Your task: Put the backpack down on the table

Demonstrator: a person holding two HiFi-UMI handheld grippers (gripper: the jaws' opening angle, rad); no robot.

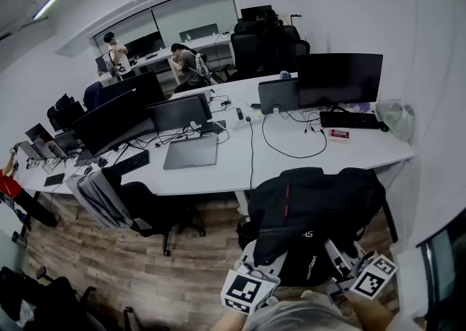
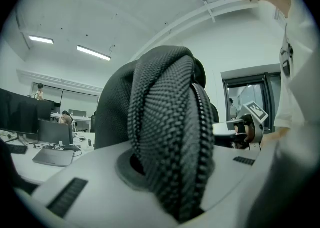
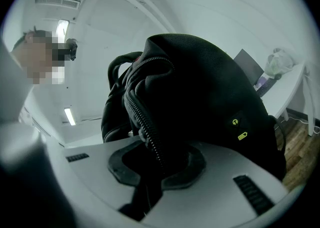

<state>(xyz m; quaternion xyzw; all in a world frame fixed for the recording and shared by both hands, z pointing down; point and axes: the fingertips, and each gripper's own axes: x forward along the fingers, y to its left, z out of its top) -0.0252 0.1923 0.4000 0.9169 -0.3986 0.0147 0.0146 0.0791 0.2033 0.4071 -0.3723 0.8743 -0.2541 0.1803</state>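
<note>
We hold the black backpack (image 1: 313, 213) up in both claws, clear of the white surface (image 1: 240, 166). It hangs in front of the surface's near edge, towards the right end, and its top just overlaps that edge in the head view. The left claw (image 2: 170, 172) is nearly closed, pinching a thick padded mesh strap (image 2: 165, 117) of the backpack that stands up between its jaws. The right claw (image 3: 155, 172) is likewise clamped narrow on a fold of the bag's black fabric beside a zipper (image 3: 145, 122). On the surface beyond, a monitor (image 1: 338, 78) and keyboard (image 1: 353, 120) sit near the right end, and a closed laptop (image 1: 191, 153) lies towards the middle.
</note>
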